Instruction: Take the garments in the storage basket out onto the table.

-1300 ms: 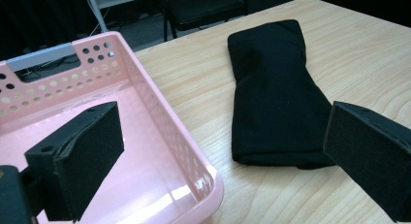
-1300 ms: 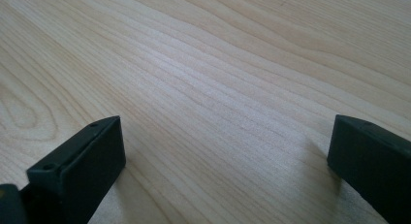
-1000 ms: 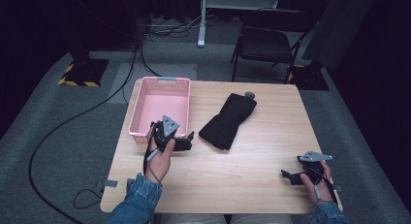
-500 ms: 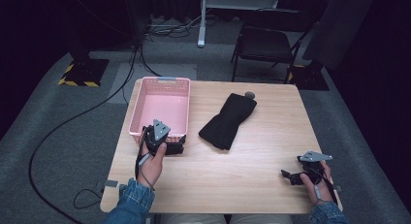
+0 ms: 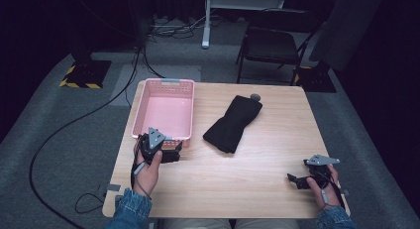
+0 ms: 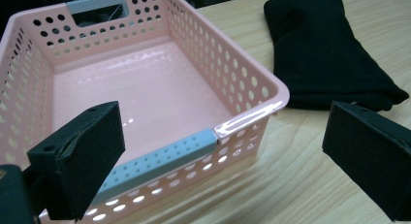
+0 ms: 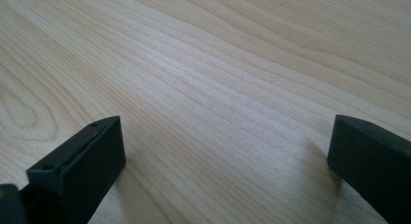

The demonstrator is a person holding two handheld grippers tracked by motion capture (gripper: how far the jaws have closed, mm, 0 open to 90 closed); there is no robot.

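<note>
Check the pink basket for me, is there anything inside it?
No, the left gripper view shows the pink basket with a bare, shiny floor and nothing lying in it.

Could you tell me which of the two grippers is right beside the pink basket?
The left gripper: it sits at the pink basket's near end, fingers open. The right gripper rests at the table's near right corner, also open.

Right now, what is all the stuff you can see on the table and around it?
Basket: one, pink with grey handles, empty, table's left side.
Cloth: one, black, folded, table's middle.
Small round thing: one, grey, at the cloth's far end; too small to identify.
Table: one, light wood.
Chair: one, dark, behind the table.
Cables: black, on the grey floor at left.
Left gripper: open, by the basket's near rim.
Right gripper: open, over bare table.
</note>
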